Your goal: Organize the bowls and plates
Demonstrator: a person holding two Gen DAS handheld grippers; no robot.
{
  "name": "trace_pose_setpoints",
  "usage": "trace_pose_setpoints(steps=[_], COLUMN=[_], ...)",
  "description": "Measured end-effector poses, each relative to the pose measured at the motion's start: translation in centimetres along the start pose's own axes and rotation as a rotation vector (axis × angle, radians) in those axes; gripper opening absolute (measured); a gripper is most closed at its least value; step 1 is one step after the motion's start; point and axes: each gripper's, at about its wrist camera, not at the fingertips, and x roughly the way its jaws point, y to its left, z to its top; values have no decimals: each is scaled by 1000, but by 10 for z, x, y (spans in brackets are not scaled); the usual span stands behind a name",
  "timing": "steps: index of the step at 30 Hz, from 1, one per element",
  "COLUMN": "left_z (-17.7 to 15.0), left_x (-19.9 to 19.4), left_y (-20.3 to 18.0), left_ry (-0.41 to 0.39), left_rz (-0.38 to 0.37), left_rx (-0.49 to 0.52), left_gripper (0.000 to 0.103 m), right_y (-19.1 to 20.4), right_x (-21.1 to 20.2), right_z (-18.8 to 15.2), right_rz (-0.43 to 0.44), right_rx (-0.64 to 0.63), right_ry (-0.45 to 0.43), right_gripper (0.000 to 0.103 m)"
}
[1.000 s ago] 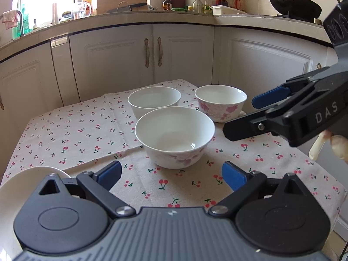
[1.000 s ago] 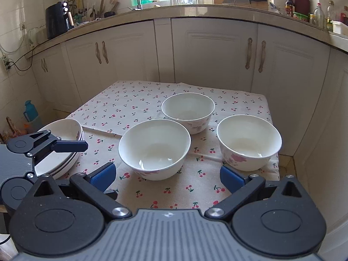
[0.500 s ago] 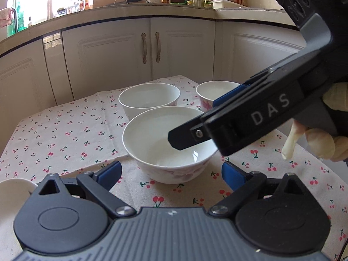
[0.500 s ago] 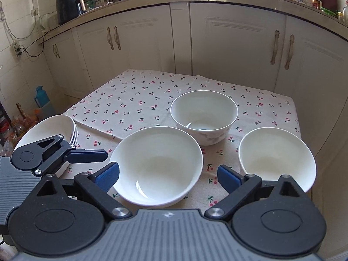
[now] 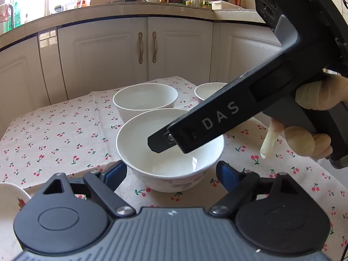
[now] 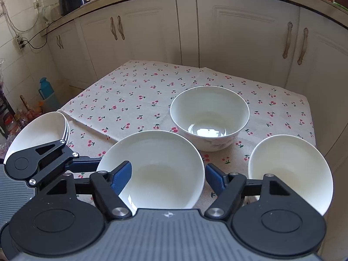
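On your far left, a stack of plates point(image 6: 46, 130) sits at the tabletop's point(image 6: 134, 93) left edge, well apart from the bowls and behind your left gripper point(image 5: 170, 173).

Next comes the near bowl point(image 6: 156, 169), the one both of your tools are working on. It lies straight ahead of the left gripper's fingers point(image 5: 115, 173), which flank its lower wall on either side and are closing; I can't tell from these views whether the pads have met the porcelain yet. Your right gripper point(image 6: 168, 176) comes at the same bowl from above, tipped steeply down. Its fingers are closing too, with one blue pad point(image 6: 121, 174) over the bowl's left rim and the other just outside the right rim, so the bowl is between them but not plainly pinched. A bowl is round with no long axis, so what counts is that the rim stays centred between the pads.

Further right and behind stands the second bowl point(image 6: 209, 117), upright, with a faint floral print low on its wall. At the far right is the third bowl point(image 6: 289, 165), just beside the right gripper's right finger. All three are white, glossy, empty and likely slippery.
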Motion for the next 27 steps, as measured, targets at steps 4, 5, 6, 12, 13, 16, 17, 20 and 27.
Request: trace_pose_setpoints(steps=[4,5,6,12,13,16,17,20,27], left_z=[1,1,2,1,0,1,1,1,1], left_x=[0,0,0,0,0,0,0,-1,-9], left_y=[1,2,2,2,2,1,0,-1,-4], left_ry=[-4,-5,-5,-7,-7,-8,-8,-6,8], left_rz=[-4,-6,-7,-10,-9,-10,-11,-12,-29], left_rx=[2,1,0,6,10,22,27,39,67], left_gripper=[88,88,88,88,88,88,88,88,88], right_y=[0,-1,-1,-2,-3,-6,-7,-6,0], right_x=[3,4,5,8,8,7,7,5,-2], right_z=[3,4,5,6,6,6,6,5,2], right_rz=[9,17,24,34,37,46,48,45,32], right_rx=[-4,0,4,5,10,30,37,46,51], right_ry=[7,10,10,18,19,21,21,20,34], right_gripper=[77,76,75,75,75,75,75,75,75])
